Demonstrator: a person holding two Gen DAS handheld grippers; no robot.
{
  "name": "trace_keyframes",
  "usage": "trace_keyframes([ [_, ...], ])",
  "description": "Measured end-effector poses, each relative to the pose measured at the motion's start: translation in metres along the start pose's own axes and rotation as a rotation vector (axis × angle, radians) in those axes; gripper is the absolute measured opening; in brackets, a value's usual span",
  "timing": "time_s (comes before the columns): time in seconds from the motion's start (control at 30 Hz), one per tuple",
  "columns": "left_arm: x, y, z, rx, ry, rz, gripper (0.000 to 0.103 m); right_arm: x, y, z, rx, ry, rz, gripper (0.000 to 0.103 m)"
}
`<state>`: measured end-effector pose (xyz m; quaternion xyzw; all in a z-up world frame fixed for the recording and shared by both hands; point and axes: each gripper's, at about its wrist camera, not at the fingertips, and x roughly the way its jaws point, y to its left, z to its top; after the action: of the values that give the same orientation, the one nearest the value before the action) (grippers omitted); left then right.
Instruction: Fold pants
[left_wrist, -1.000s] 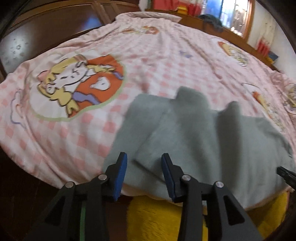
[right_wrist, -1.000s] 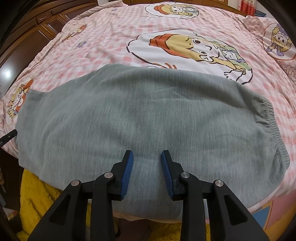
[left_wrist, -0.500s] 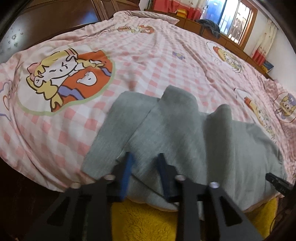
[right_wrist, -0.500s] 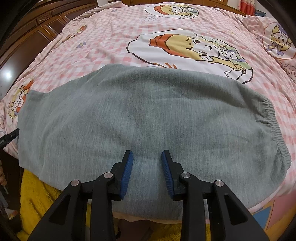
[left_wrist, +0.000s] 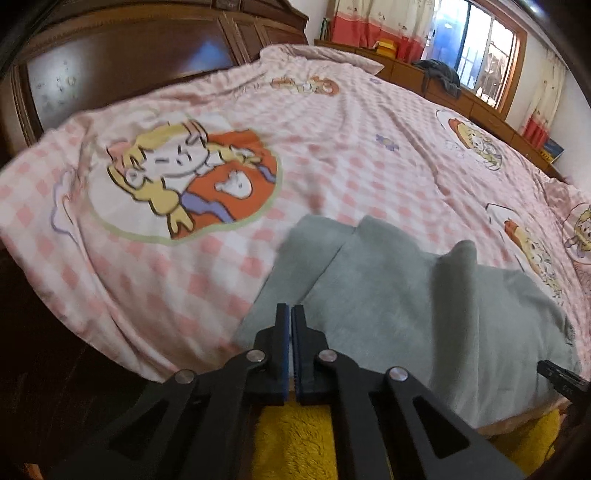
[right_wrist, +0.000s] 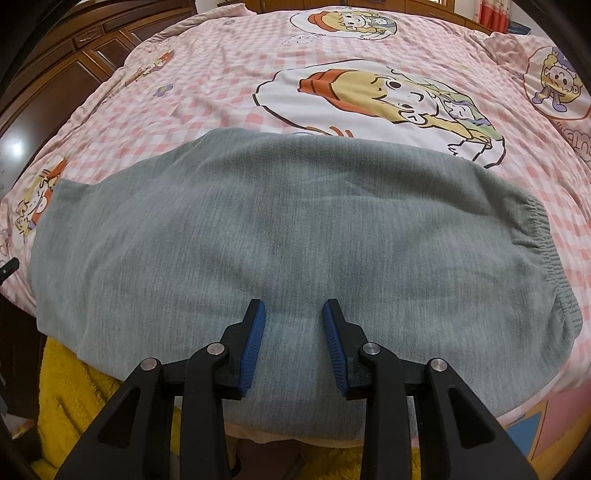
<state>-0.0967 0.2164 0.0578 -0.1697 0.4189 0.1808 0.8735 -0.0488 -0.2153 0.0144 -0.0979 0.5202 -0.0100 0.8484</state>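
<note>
Left gripper (left_wrist: 291, 314) pinched on grey pants (right_wrist: 280, 236) hem edge; right gripper (right_wrist: 291, 314) wide, empty above them. Risk: thin bite slips, leg layers separate when lifted.

A pink-and-white checked bedspread (left_wrist: 369, 158) covers the bed ahead of both tongs, printed with round cartoon pictures: one of a blond figure in orange (left_wrist: 184, 184) ahead and to the left in the left wrist view, another of a capped figure (right_wrist: 388, 96) straight ahead in the right wrist view. Dark wooden cabinets (left_wrist: 122, 62) stand far left. A window (left_wrist: 476, 48) with red-and-cream curtains (left_wrist: 380, 22) sits far ahead to the right. Yellow fluffy fabric (left_wrist: 295, 443) shows just below the tongs.
</note>
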Motion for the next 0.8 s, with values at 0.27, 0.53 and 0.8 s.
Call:
trace_keyframes([
  [0.27, 0.019, -0.001, 0.0, -0.018, 0.046, -0.073, 0.043, 0.0, 0.0, 0.0, -0.002, -0.001, -0.002, 0.034],
  [0.53, 0.04, -0.022, -0.001, 0.074, 0.066, -0.072, 0.044, 0.0, -0.001, 0.0, -0.002, -0.003, -0.001, 0.034],
  [0.8, 0.022, -0.031, -0.003, 0.094, 0.009, -0.046, 0.004, 0.0, -0.002, 0.0, 0.004, -0.005, 0.012, 0.034],
])
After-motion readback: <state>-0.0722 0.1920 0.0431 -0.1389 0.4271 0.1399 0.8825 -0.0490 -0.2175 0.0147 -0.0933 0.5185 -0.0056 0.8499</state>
